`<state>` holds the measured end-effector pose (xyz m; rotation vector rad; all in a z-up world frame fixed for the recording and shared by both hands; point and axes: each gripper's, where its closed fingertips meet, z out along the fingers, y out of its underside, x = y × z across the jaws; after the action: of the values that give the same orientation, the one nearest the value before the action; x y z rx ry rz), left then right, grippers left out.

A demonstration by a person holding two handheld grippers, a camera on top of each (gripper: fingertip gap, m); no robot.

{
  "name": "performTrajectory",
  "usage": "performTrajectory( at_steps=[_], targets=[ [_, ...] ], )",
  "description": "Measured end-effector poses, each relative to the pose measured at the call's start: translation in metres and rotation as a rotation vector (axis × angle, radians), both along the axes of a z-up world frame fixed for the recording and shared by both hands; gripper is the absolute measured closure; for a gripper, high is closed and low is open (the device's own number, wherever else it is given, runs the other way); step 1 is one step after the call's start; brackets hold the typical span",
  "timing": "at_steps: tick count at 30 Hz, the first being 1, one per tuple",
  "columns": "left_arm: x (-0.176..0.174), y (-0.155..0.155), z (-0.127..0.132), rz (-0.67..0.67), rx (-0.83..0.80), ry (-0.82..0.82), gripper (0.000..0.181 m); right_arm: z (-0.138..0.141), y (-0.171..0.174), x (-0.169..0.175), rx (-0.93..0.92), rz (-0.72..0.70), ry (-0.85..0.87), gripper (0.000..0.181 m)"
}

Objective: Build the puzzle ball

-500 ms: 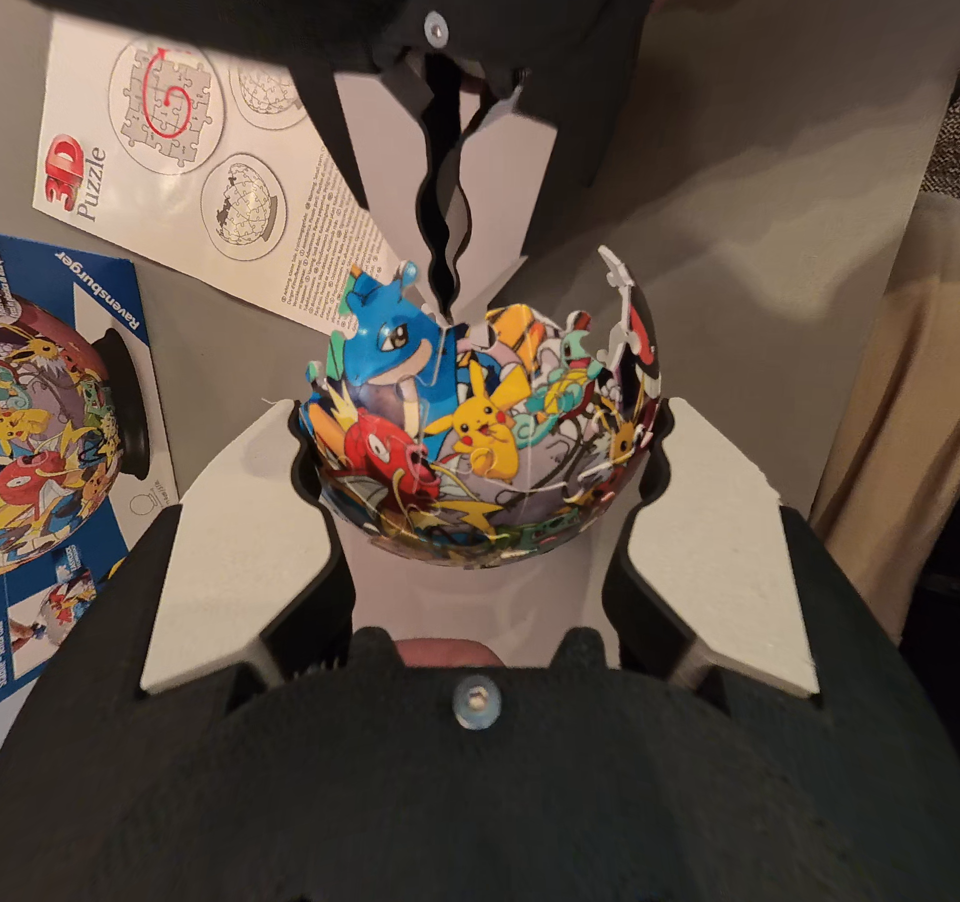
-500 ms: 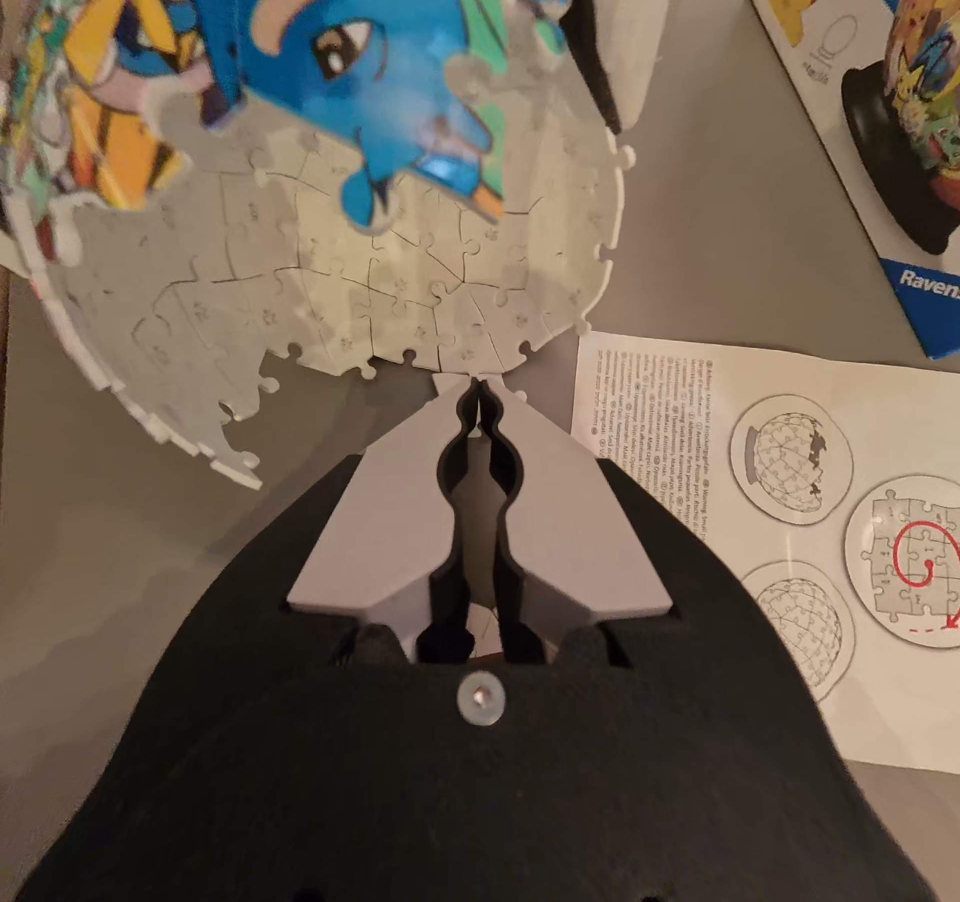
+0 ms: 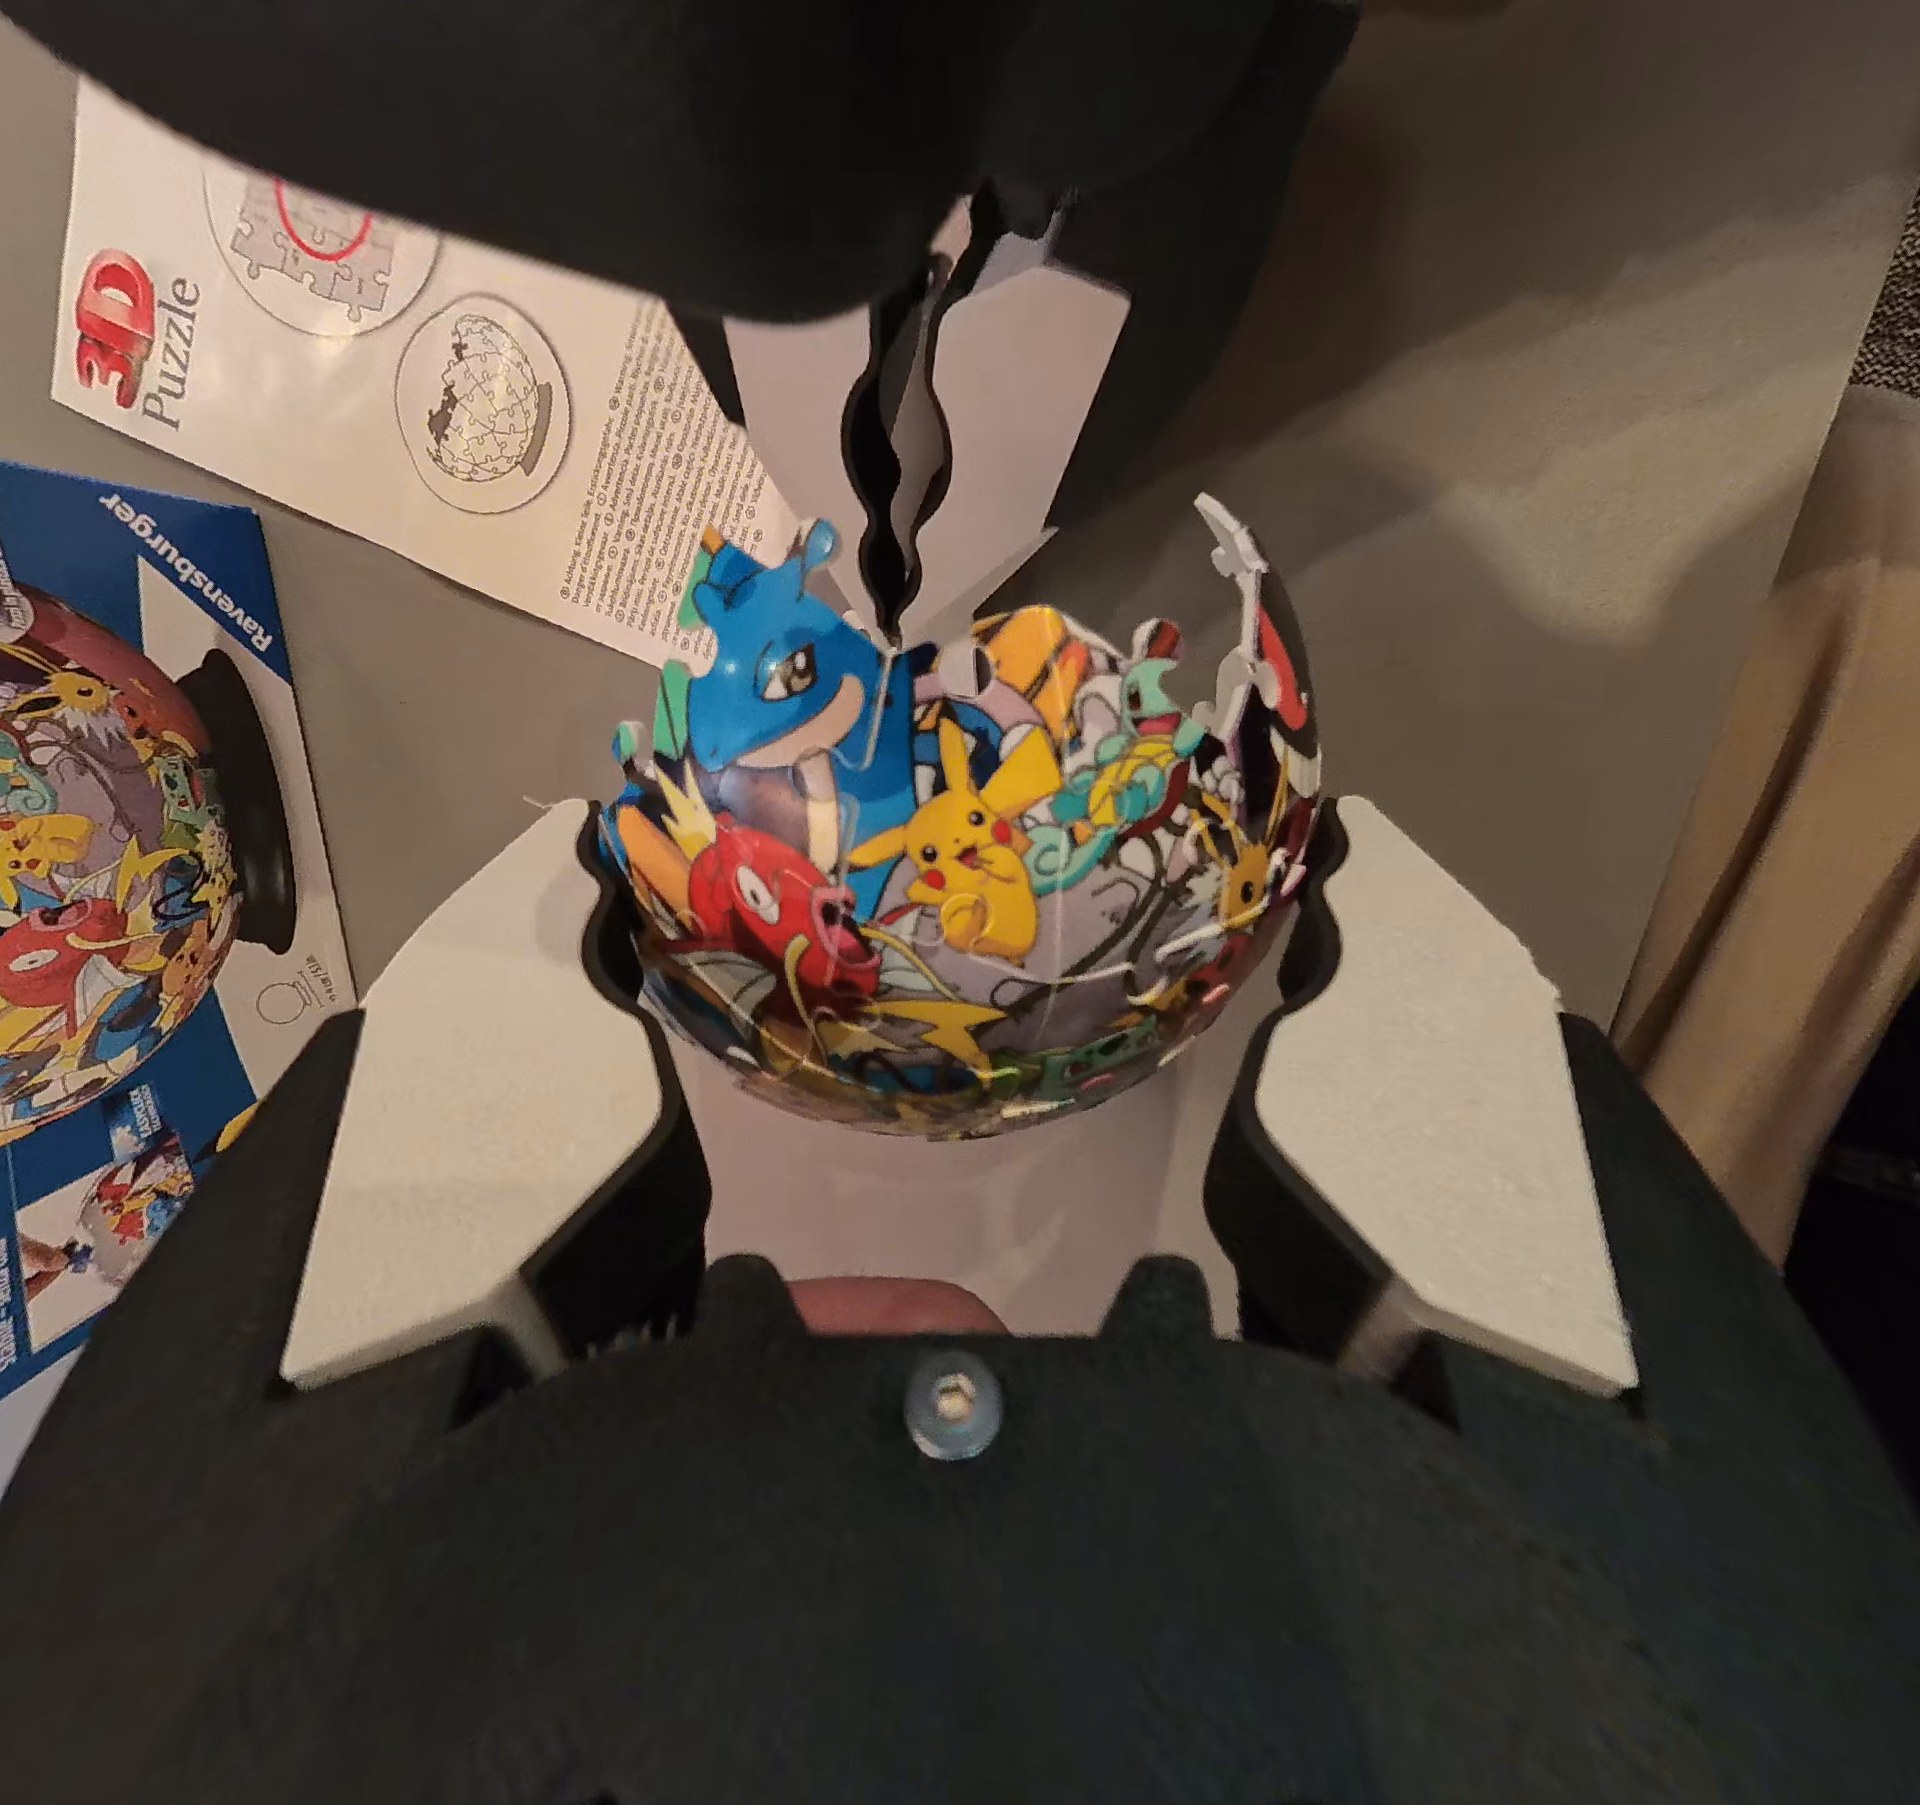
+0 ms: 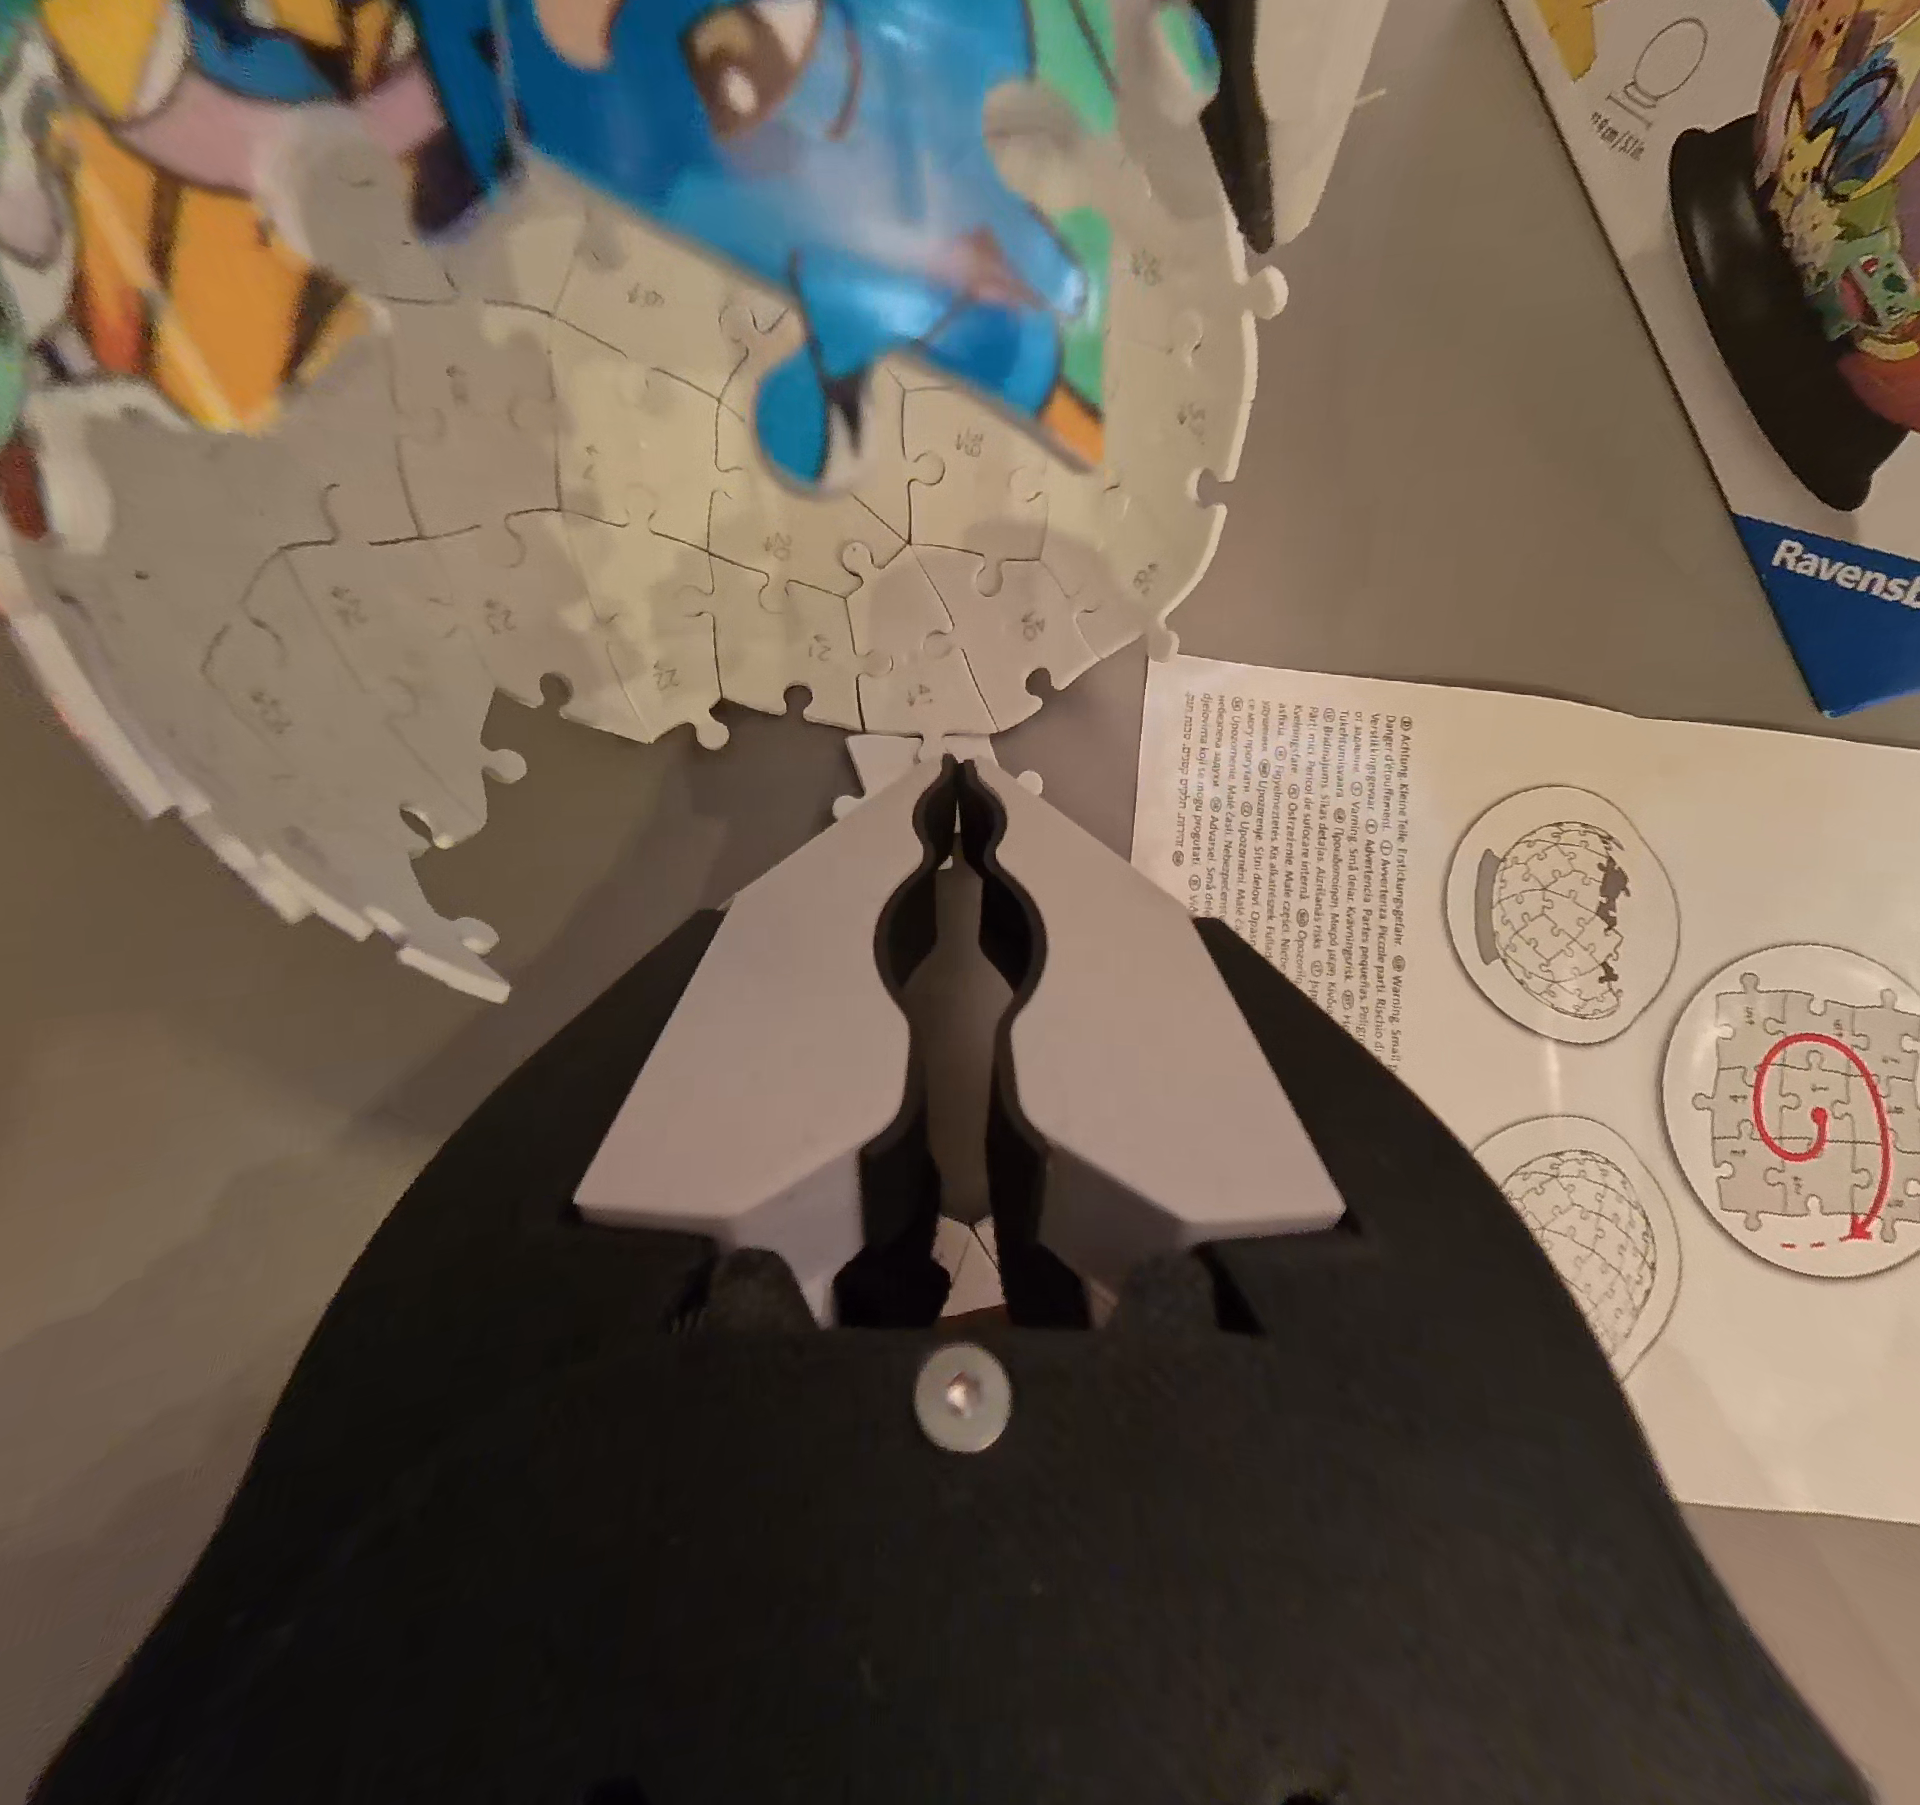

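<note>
Grey table point(image 3: 1455, 405) unchanged (puzzle ball point(image 3: 966, 882) still clamped).

On the grey surface point(image 3: 1455, 405) I see a white instruction sheet point(image 3: 499, 425) with round puzzle diagrams — one marked in red. Just beside it lies a blue puzzle box point(image 3: 156, 820) showing a coloured ball on a black stand. A beige cushion point(image 3: 1787, 820) — blurred — sits past the surface's edge.

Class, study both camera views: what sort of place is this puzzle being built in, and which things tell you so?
Probably a home, at a plain grey table. The clues: a hobby puzzle's box and instruction sheet lie loose on it, and beige cloth, perhaps soft furniture, sits beside the table.
</note>
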<state>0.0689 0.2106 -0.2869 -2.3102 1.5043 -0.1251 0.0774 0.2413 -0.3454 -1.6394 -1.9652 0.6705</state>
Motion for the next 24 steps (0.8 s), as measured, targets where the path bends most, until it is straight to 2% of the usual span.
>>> performTrajectory(
  at_steps=[15,24],
  targets=[
    [-0.002,-0.001,-0.001,0.014,-0.005,-0.006,0.06,-0.003,-0.005,0.01,-0.011,0.002,-0.052,0.181],
    [-0.002,-0.001,-0.001,0.01,-0.002,-0.002,0.06,0.0,0.015,0.012,0.057,-0.039,-0.047,0.181]
  ],
)
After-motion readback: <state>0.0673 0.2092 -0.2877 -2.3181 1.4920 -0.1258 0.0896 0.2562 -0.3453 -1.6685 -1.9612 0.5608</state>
